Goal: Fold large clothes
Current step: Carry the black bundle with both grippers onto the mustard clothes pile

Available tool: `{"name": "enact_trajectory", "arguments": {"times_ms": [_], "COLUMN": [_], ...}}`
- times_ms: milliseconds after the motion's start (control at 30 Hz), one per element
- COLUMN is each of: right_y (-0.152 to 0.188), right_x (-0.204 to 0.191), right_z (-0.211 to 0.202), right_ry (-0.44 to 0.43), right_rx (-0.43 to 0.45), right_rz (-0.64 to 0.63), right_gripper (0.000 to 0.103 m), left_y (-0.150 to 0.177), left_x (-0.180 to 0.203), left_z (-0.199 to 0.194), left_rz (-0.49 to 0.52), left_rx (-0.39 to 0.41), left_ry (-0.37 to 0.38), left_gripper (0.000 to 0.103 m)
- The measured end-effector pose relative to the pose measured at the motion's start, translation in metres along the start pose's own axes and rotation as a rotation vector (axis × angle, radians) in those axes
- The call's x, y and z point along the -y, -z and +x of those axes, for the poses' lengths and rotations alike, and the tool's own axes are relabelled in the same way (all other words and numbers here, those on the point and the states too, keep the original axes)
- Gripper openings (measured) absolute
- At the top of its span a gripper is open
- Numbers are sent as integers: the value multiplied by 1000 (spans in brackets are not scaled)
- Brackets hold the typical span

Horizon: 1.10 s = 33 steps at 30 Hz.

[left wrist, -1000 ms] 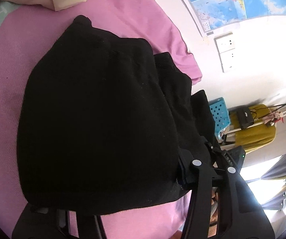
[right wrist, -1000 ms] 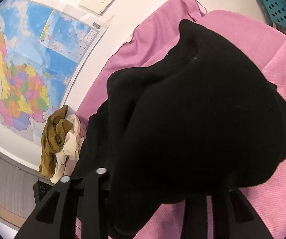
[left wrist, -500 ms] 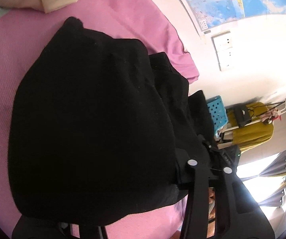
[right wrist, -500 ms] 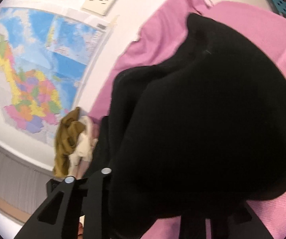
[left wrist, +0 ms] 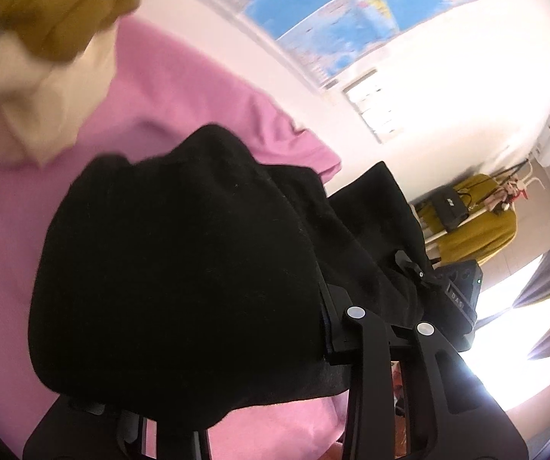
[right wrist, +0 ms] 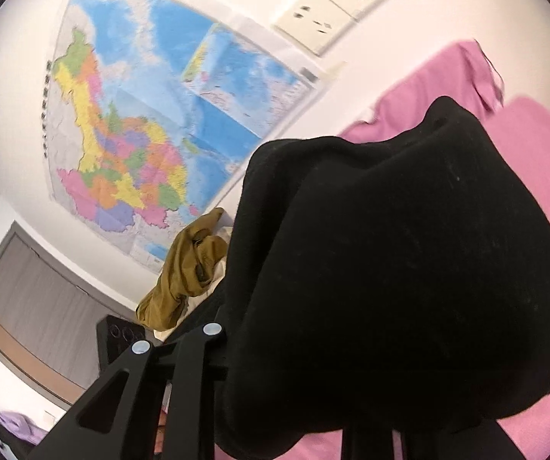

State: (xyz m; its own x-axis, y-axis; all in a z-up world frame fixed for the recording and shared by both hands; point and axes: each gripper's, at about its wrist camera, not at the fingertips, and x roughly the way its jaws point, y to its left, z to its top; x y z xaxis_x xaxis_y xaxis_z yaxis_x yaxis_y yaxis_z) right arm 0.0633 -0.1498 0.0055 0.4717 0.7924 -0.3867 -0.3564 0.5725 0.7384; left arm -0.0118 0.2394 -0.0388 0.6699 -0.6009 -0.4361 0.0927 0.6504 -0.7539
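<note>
**Black garment held up over pink bed, both grippers clamped on it**

The black garment [left wrist: 183, 268] hangs bunched between the two grippers, over the pink bedspread [left wrist: 183, 92], w/ its bulk draped across the fingers & hiding most of them. In the left wrist view the left gripper [left wrist: 206, 395] has fabric packed between its fingers; jaws have just been closing & now pinch the cloth. The right gripper [right wrist: 305, 395] does the same in the right wrist view: jaws just closed further, black cloth gripped between them, one finger buried under the folds. From the left view the right gripper's body shows at the garment's far side, beyond the bed's edge.

At the bed's far corner by the wall lies a heap of other clothes: an olive-brown garment [right wrist: 183, 268] on a cream one [left wrist: 45, 107]. A coloured map [right wrist: 152, 130] & a white socket plate [right wrist: 336, 7] are on the wall behind the bed. Both views are motion-blurred.
</note>
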Motion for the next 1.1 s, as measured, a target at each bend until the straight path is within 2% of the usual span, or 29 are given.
{"name": "enact_trajectory", "arguments": {"times_ms": [400, 700, 933, 1100], "right_y": [-56, -100, -131, -146], "right_x": [-85, -184, -266, -319], "right_z": [2, 32, 70, 118], "right_ry": [-102, -221, -307, -395], "right_rx": [36, 68, 98, 90], "right_rz": [-163, -307, -407, -453], "right_gripper": [23, 23, 23, 23], "left_y": [-60, -127, -184, -223], "left_x": [61, 107, 112, 103], "left_z": [-57, -143, -204, -253], "left_rz": [143, 281, 296, 291], "left_rx": [99, 263, 362, 477], "left_ry": [-8, -110, -175, -238], "left_gripper": [32, 32, 32, 32]}}
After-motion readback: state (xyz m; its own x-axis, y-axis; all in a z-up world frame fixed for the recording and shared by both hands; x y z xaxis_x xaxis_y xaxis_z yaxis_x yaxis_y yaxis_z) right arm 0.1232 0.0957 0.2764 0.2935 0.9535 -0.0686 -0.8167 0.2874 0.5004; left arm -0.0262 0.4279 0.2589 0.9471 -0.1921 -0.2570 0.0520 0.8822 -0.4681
